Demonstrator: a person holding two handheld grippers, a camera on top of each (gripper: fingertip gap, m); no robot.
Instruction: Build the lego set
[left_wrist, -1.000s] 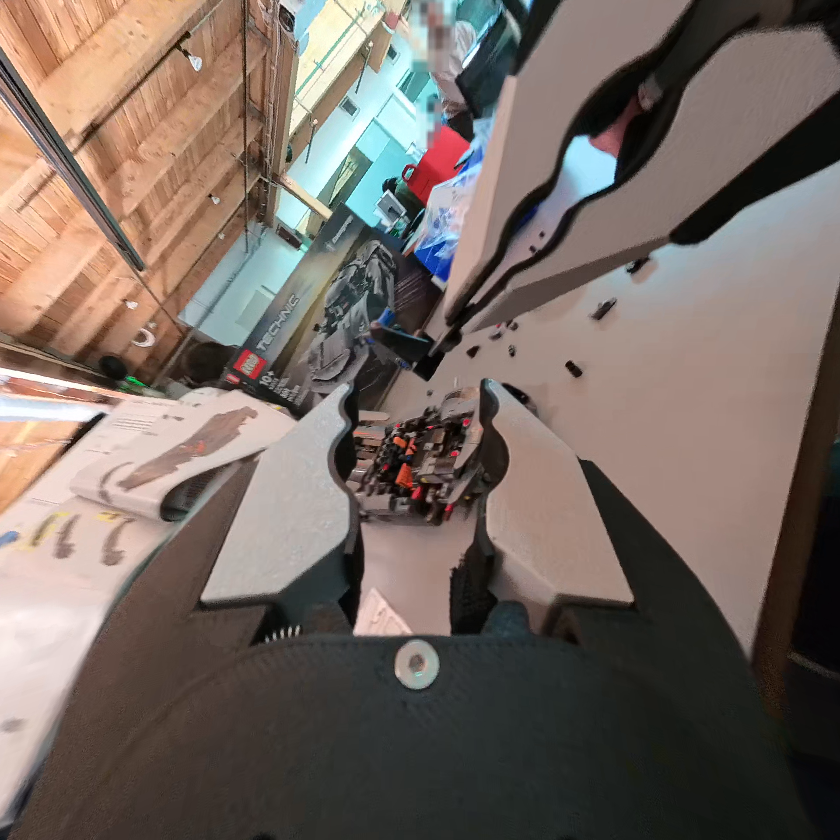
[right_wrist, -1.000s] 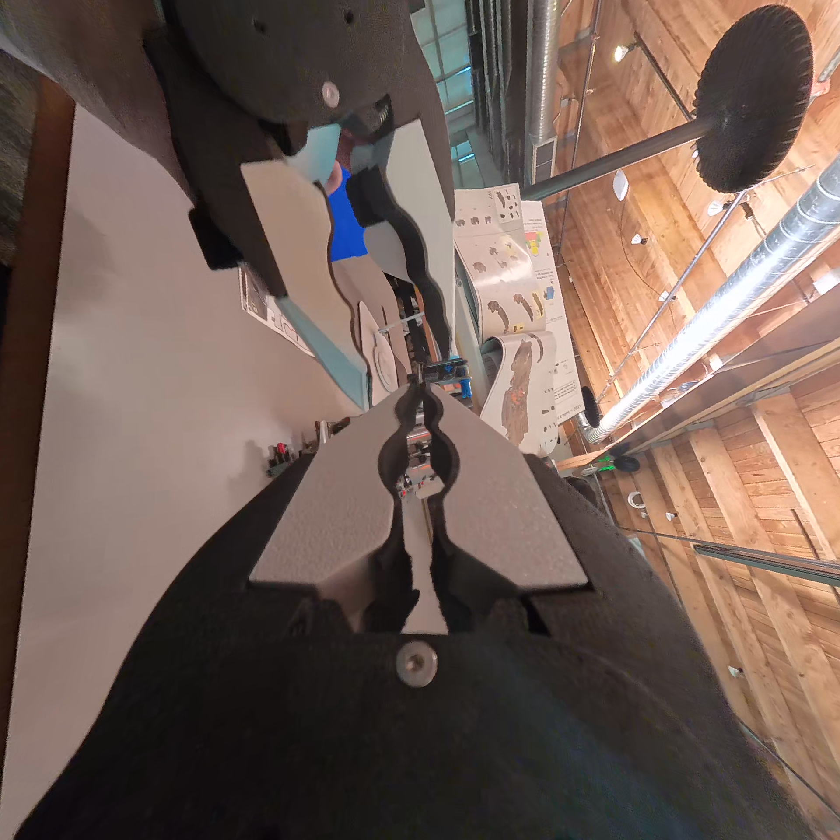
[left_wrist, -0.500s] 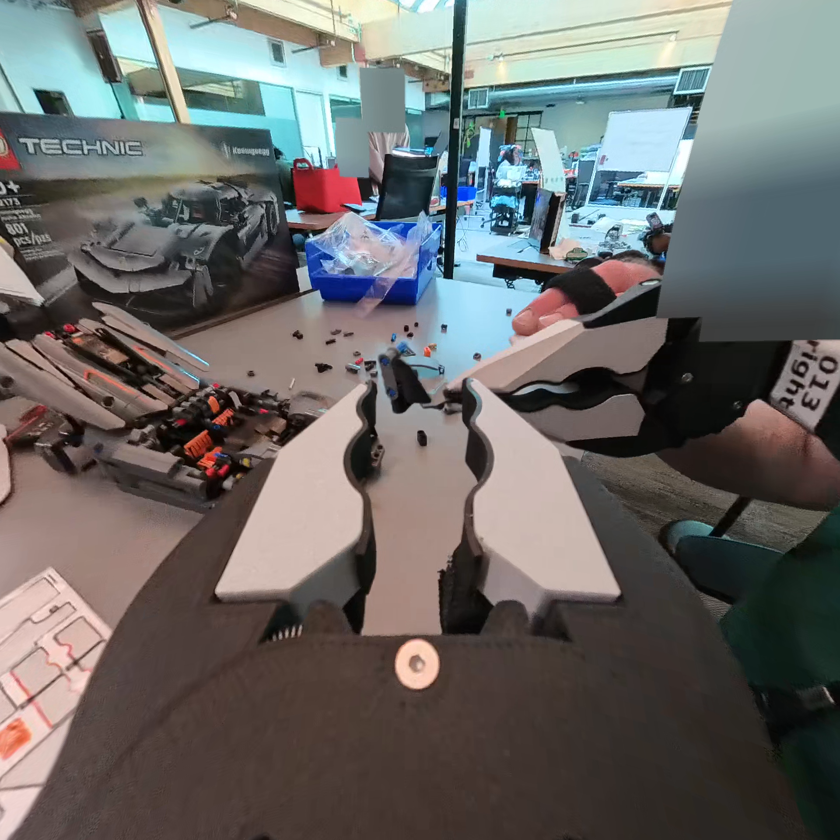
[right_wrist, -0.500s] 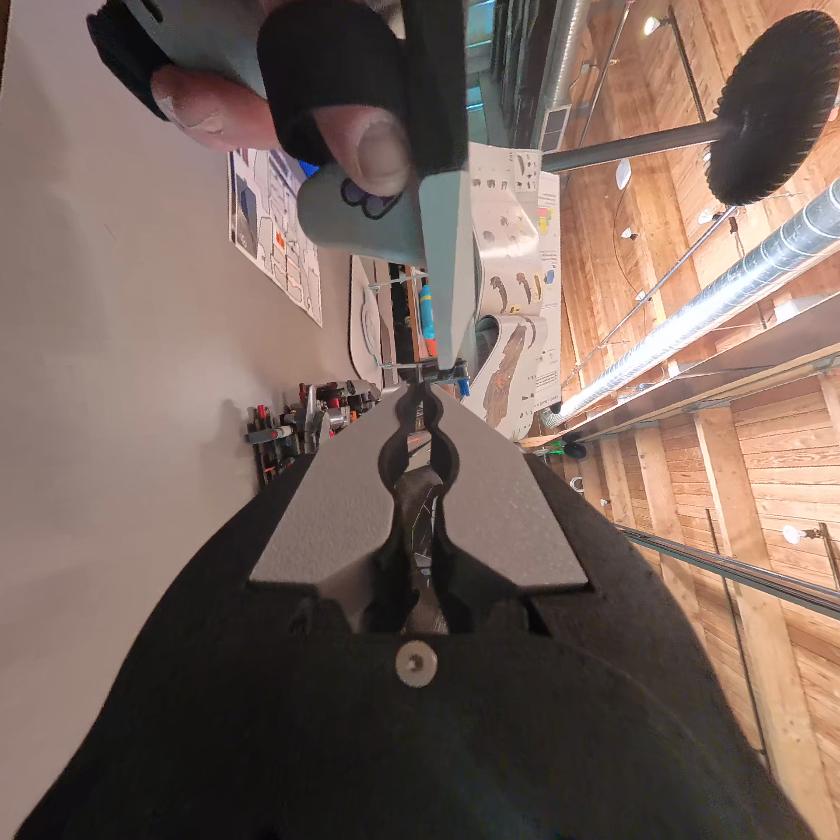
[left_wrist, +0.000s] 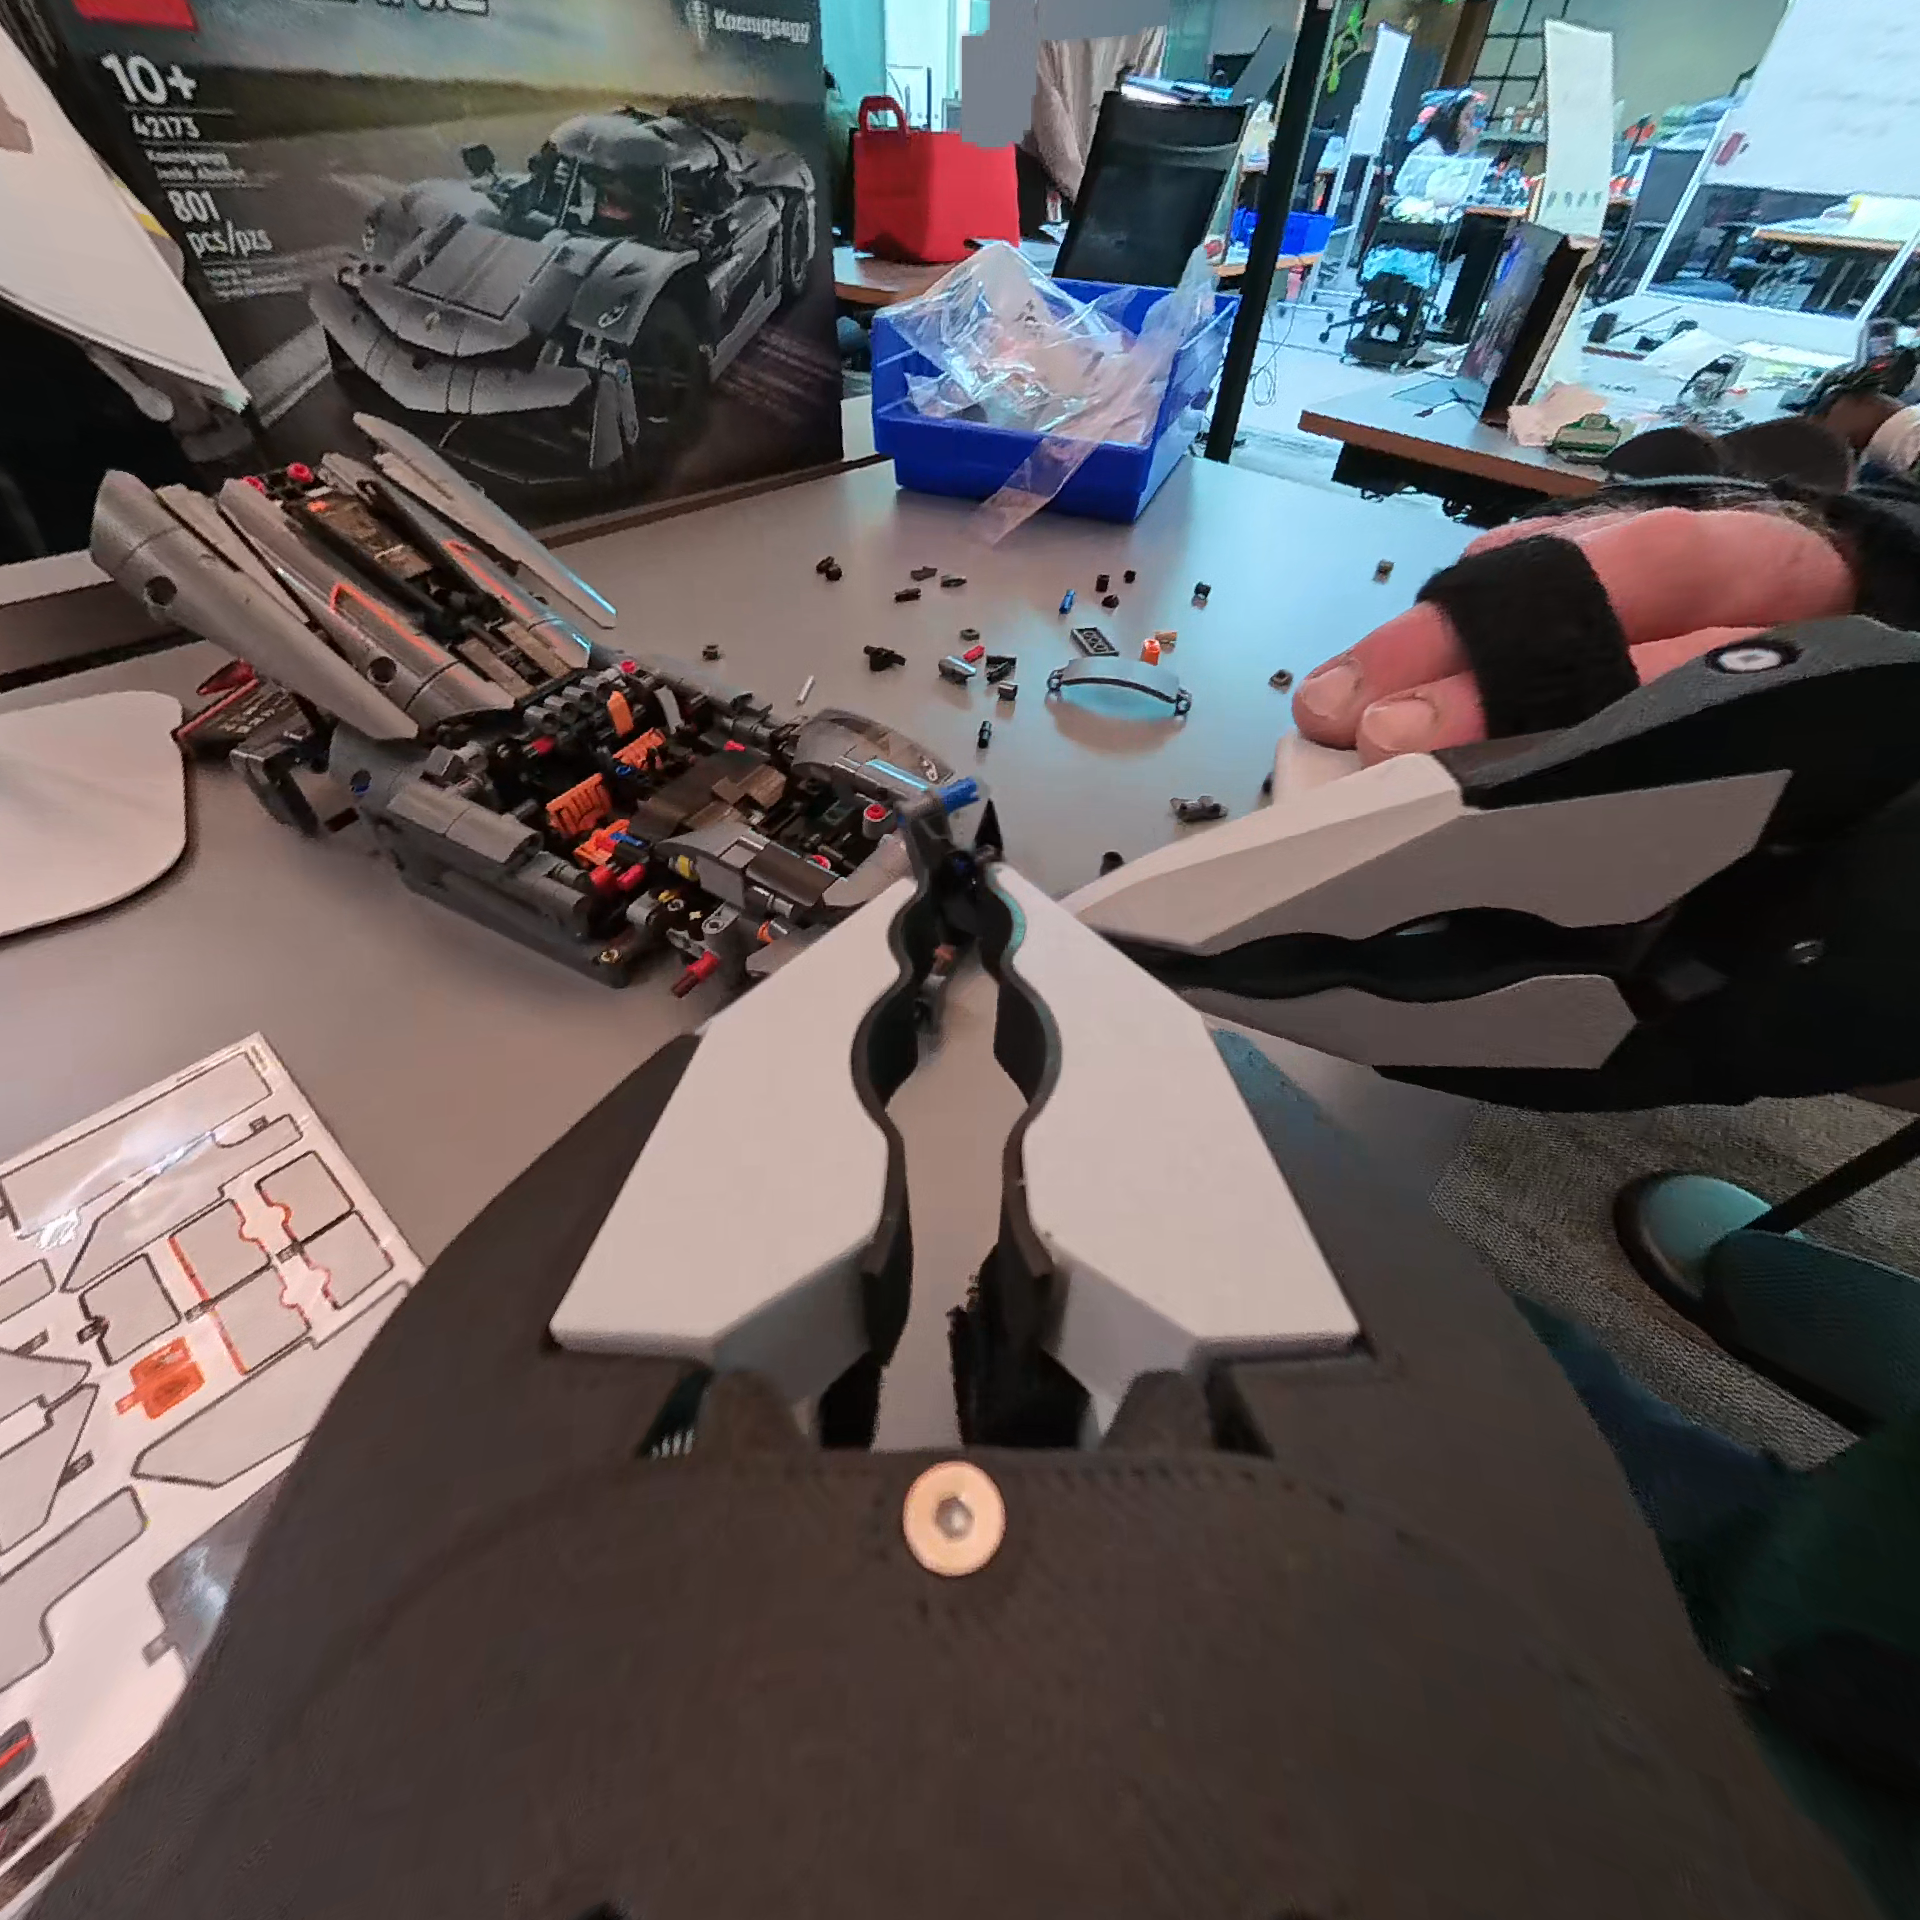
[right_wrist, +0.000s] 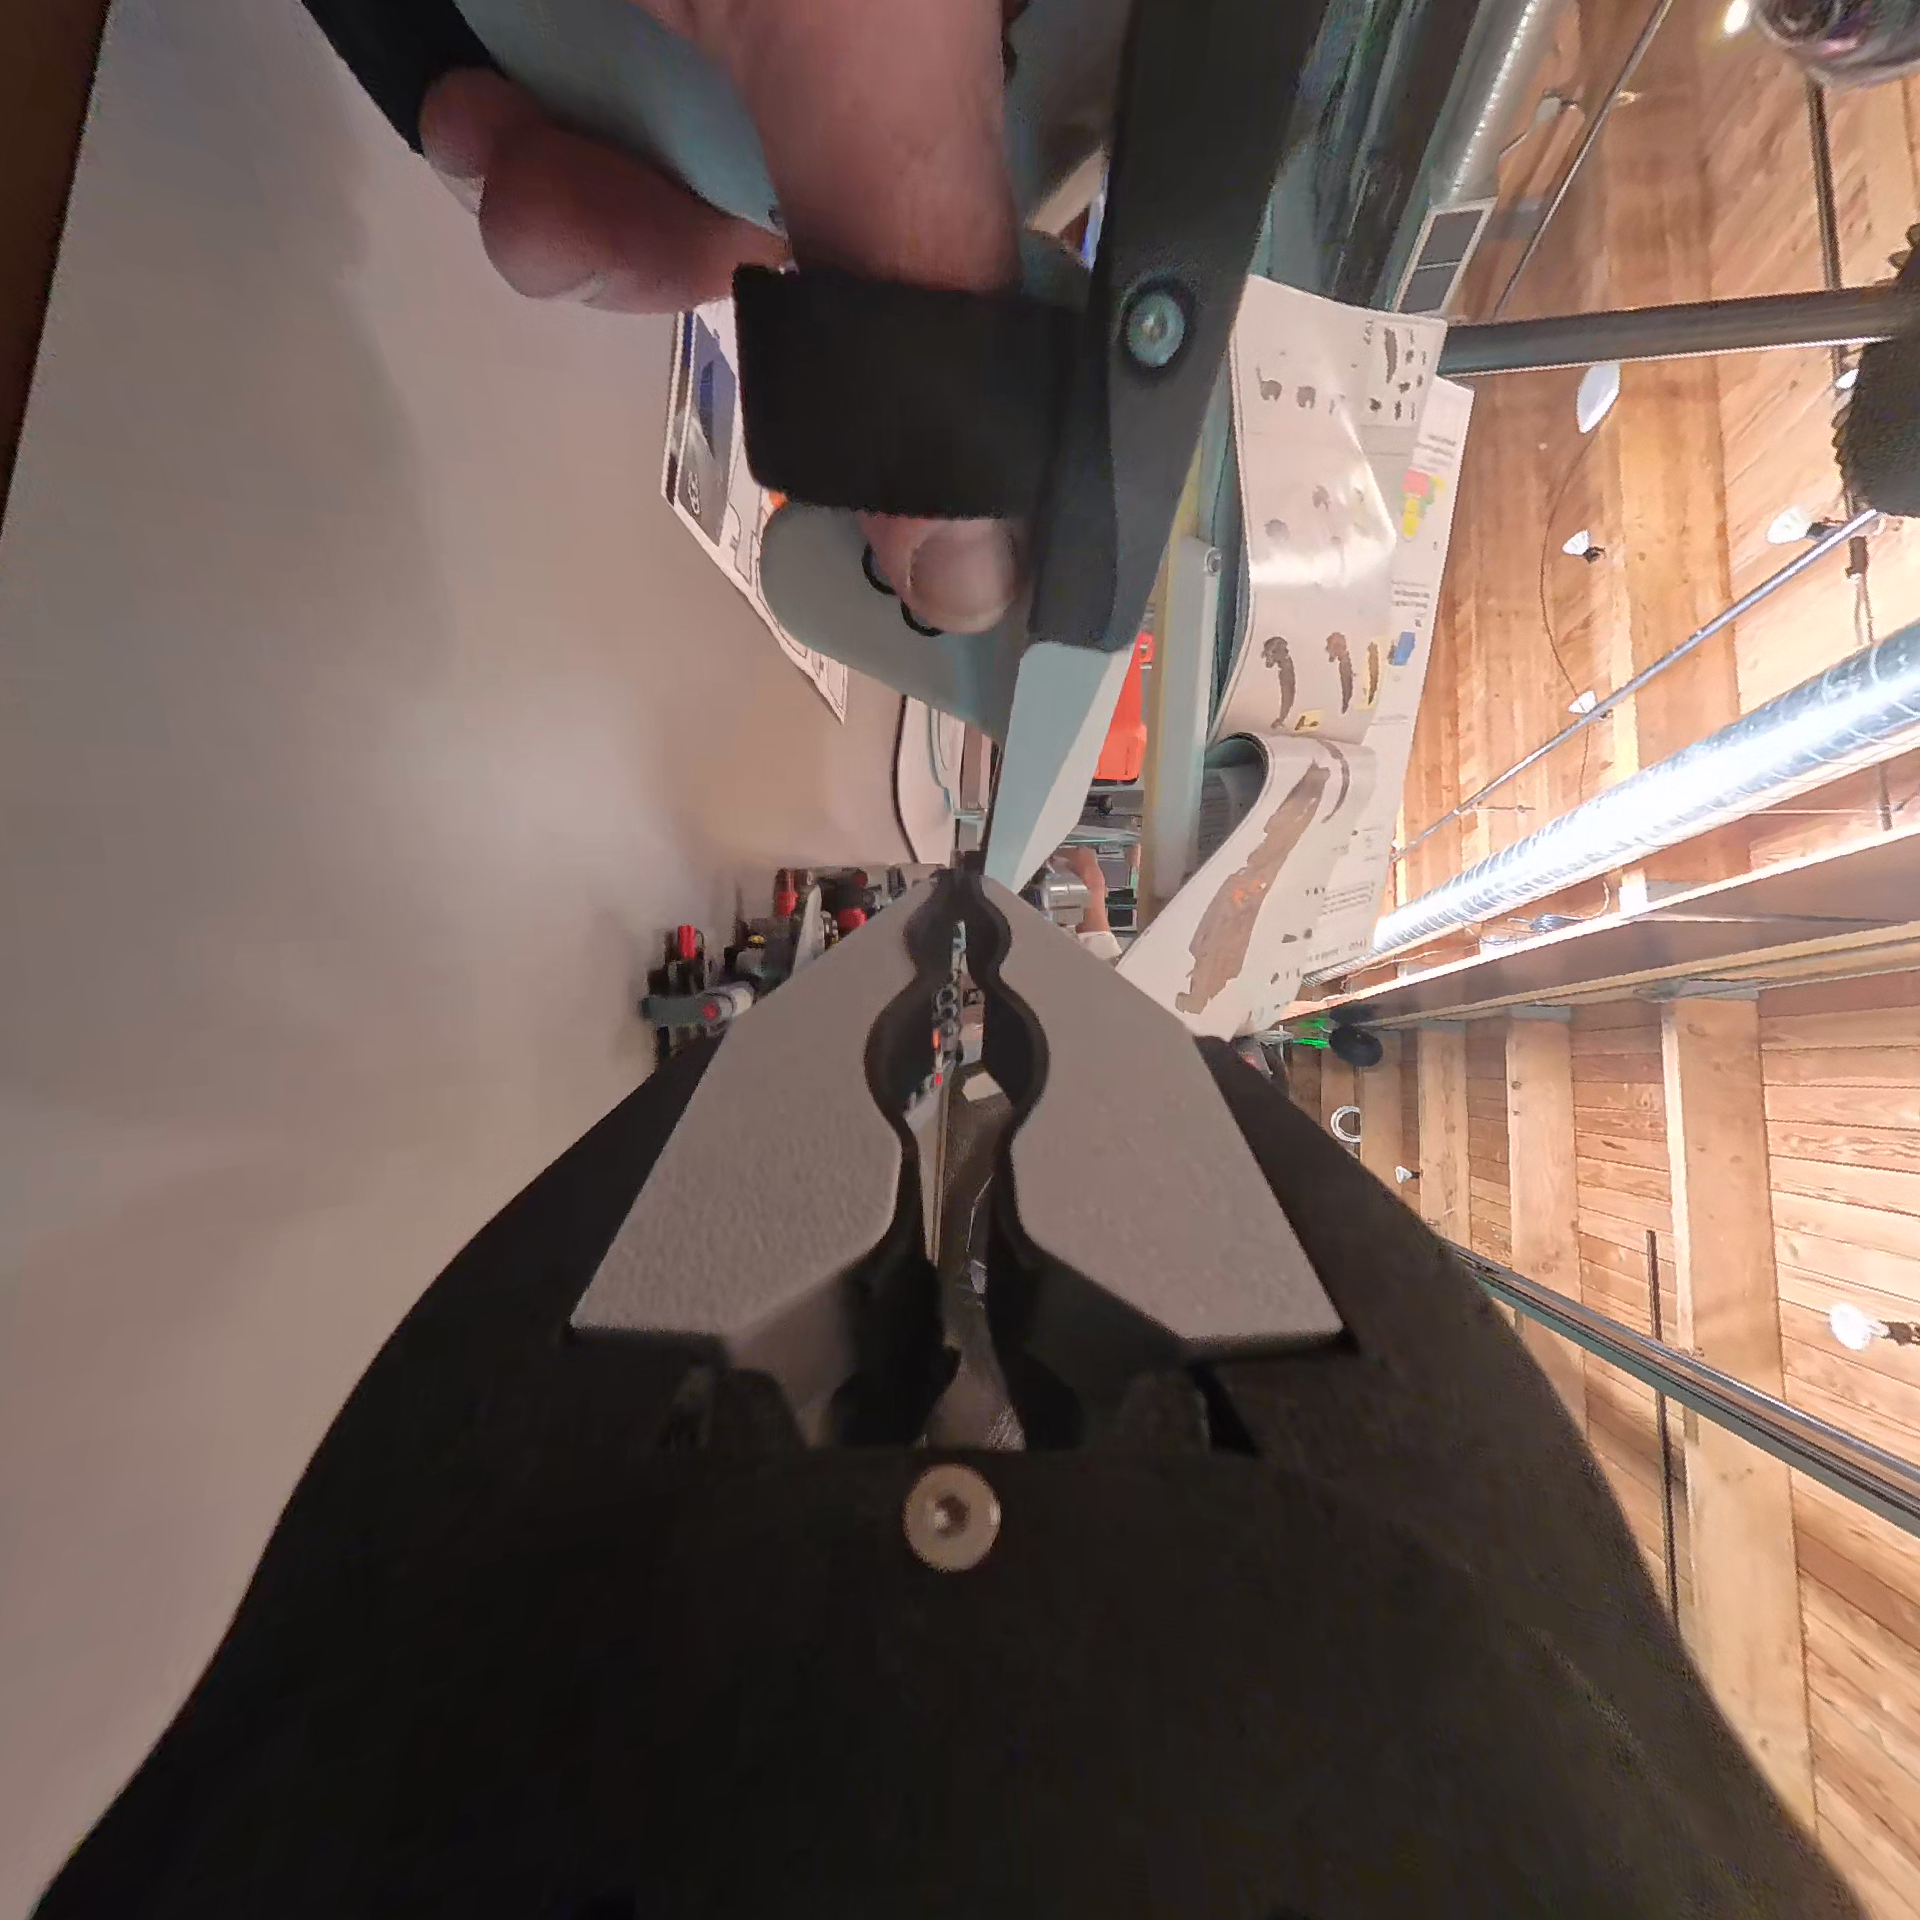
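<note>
Grey table has the half-built lego car lying left of centre, loose bits scattered behind it. Both grippers meet tip to tip just right of the car: left gripper pinches a small black piece with a blue pin, right gripper is squeezed on the same piece.

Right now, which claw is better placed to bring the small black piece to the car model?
Left. The left claw pinches the small black piece, and the car model lies beside its tips; the right claw enters from the opposite side.
</note>
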